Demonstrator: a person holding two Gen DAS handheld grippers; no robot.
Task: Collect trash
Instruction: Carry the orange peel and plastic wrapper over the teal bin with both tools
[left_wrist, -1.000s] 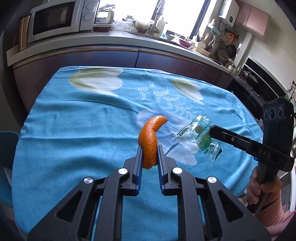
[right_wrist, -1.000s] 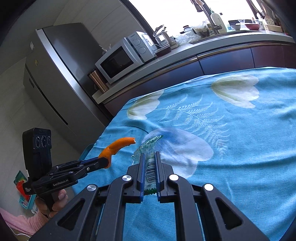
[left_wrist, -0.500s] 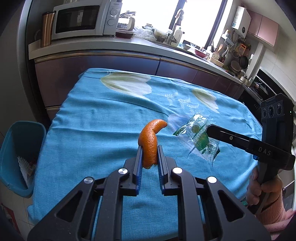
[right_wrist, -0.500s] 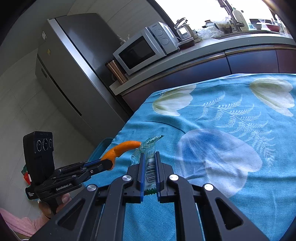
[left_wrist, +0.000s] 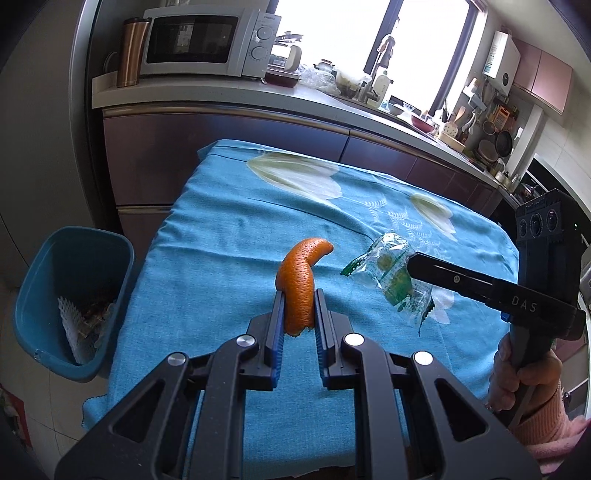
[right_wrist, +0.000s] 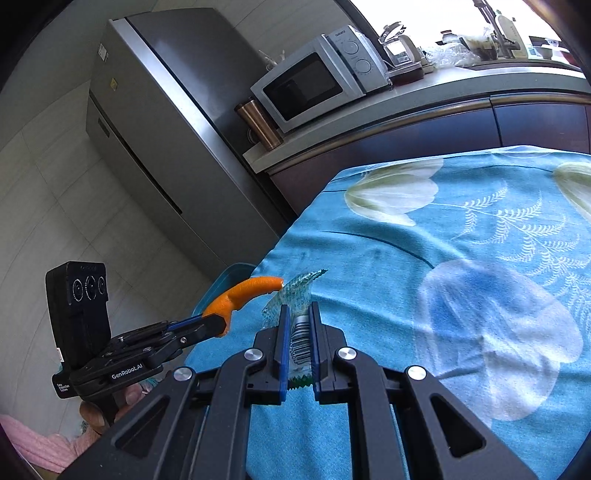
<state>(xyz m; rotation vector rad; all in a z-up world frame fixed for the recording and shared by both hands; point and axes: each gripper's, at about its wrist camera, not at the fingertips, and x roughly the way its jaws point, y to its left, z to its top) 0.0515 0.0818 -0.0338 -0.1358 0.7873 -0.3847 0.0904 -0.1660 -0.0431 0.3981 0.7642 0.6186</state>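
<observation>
My left gripper is shut on a curved strip of orange peel, held up above the blue flowered tablecloth. My right gripper is shut on a clear plastic wrapper with green print and a barcode. In the left wrist view that wrapper hangs from the right gripper's fingers, right of the peel. In the right wrist view the peel and the left gripper sit to the left, by the table's edge. A blue trash bin with some waste inside stands on the floor left of the table.
A counter behind the table carries a microwave, a copper tumbler and kitchenware. A grey fridge stands at the left. A hand in a pink sleeve grips the right tool.
Both grippers have carried their loads leftward toward the table's left edge. The blue bin has come into the left wrist view and the fridge looms larger in the right wrist view.
</observation>
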